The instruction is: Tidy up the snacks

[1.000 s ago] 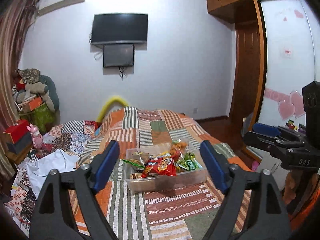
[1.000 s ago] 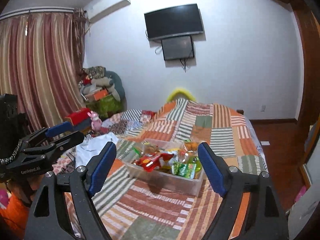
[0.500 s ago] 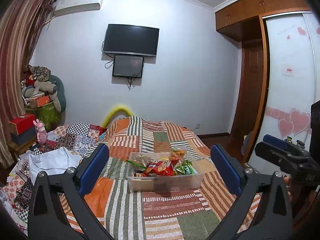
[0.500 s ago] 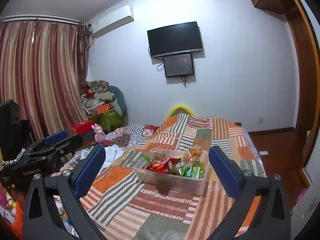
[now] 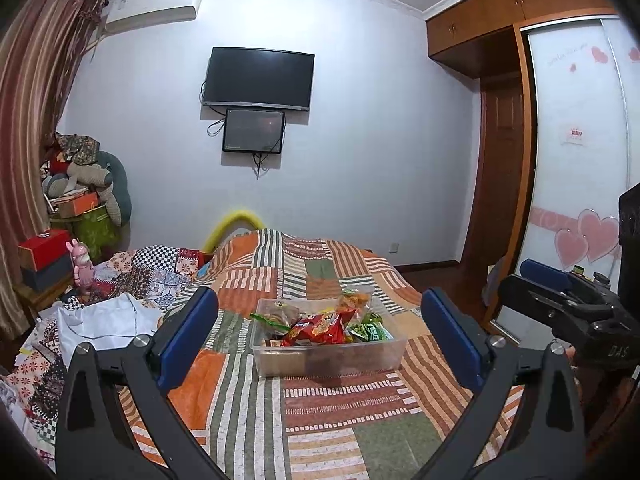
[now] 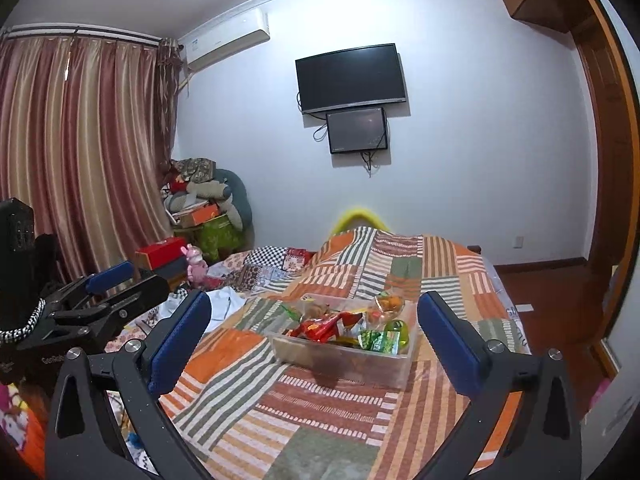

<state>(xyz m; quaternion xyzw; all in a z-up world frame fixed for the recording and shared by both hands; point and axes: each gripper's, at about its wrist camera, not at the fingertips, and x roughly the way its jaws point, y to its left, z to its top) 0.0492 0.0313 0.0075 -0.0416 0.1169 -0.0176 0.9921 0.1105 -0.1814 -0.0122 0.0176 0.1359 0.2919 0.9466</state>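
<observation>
A clear plastic bin (image 5: pixel 380 356) full of snack packets sits on the patchwork bed; it also shows in the right wrist view (image 6: pixel 396 364). A red packet (image 5: pixel 318 328) lies on top in the middle, and it shows in the right wrist view (image 6: pixel 320 326) too. Green packets (image 5: pixel 370 330) lie at the right side. My left gripper (image 5: pixel 320 344) is open and empty, held back from the bin. My right gripper (image 6: pixel 312 340) is open and empty, also well short of the bin. Each gripper shows in the other's view at the frame edge.
The striped patchwork quilt (image 5: pixel 320 412) covers the bed. White cloth and clutter (image 5: pixel 104 316) lie at the left. A wardrobe (image 5: pixel 576 180) stands at the right, curtains (image 6: pixel 72 152) at the left, a TV (image 5: pixel 258 78) on the far wall.
Both grippers have pulled back and up from the bin and both jaws have opened wider. The bin looks smaller and farther off.
</observation>
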